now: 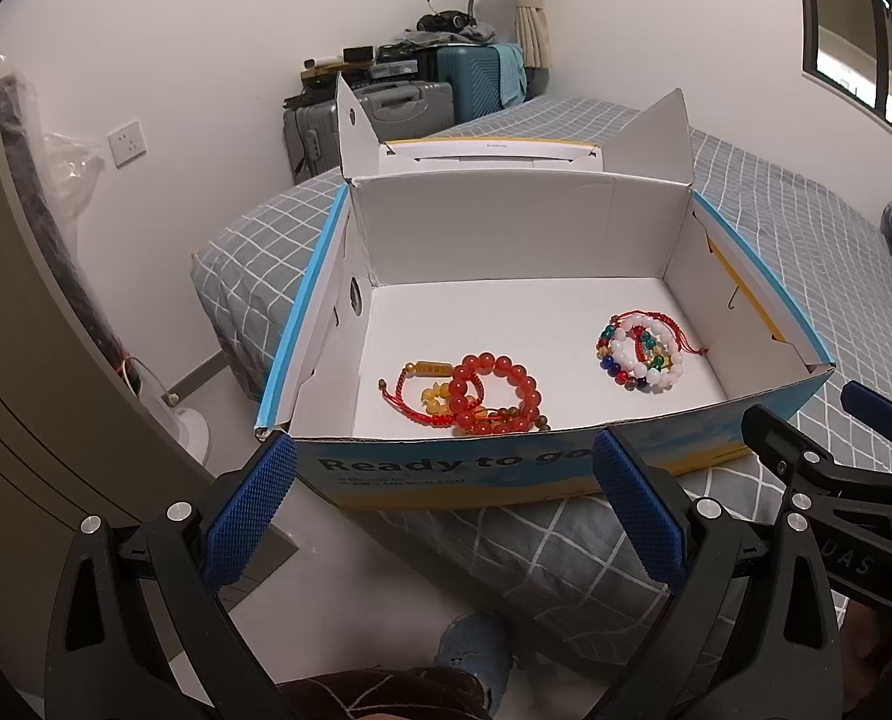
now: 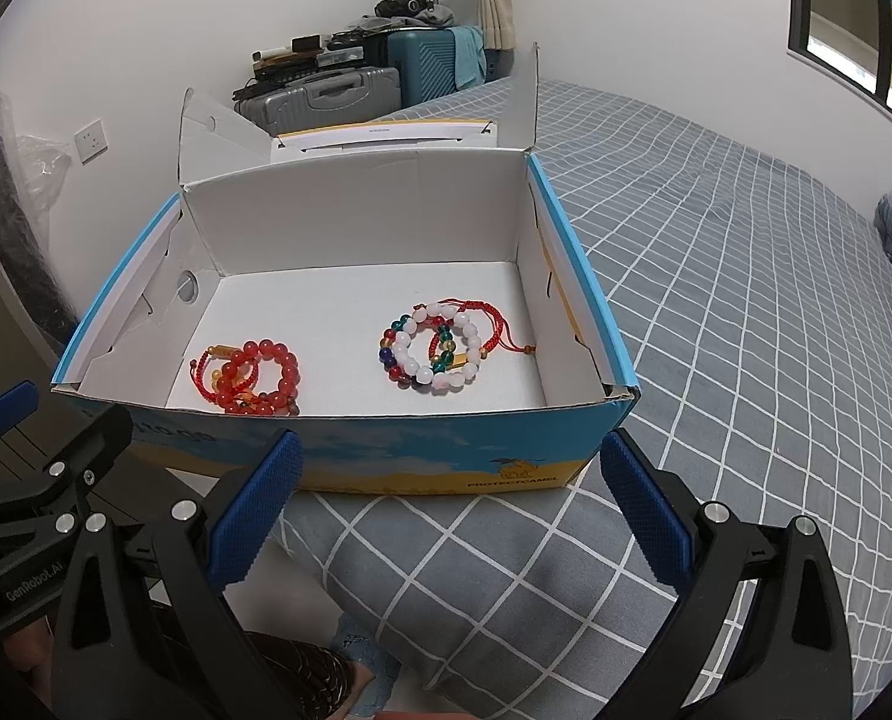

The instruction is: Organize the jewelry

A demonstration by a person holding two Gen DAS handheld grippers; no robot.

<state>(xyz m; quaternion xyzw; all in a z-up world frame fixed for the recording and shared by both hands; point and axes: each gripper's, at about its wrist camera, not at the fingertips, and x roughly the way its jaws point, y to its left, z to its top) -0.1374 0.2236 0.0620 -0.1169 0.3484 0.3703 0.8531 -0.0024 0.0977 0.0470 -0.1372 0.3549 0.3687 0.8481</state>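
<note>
Cardboard box [image 2: 338, 444] on the bed [image 2: 745, 300], lid open, holding two separate clusters of bracelets.

Left cluster [image 1: 475, 390]: one bracelet of large red beads lying over red-cord pieces with amber beads, close to the near wall; the exact count of cord pieces cannot be told. Right cluster [image 2: 440, 348]: one white-bead bracelet, one multicoloured bead bracelet and at least one red-cord piece, overlapping, near the right wall. The two clusters lie well apart on the white box floor. Left hand-held gripper [image 1: 446, 504] hangs just before the box front, fingers spread, holding nothing. Right hand-held gripper [image 2: 451, 504] likewise spread and empty, beside the left one. Two suitcases [image 2: 350, 90] stand by the far wall.
</note>
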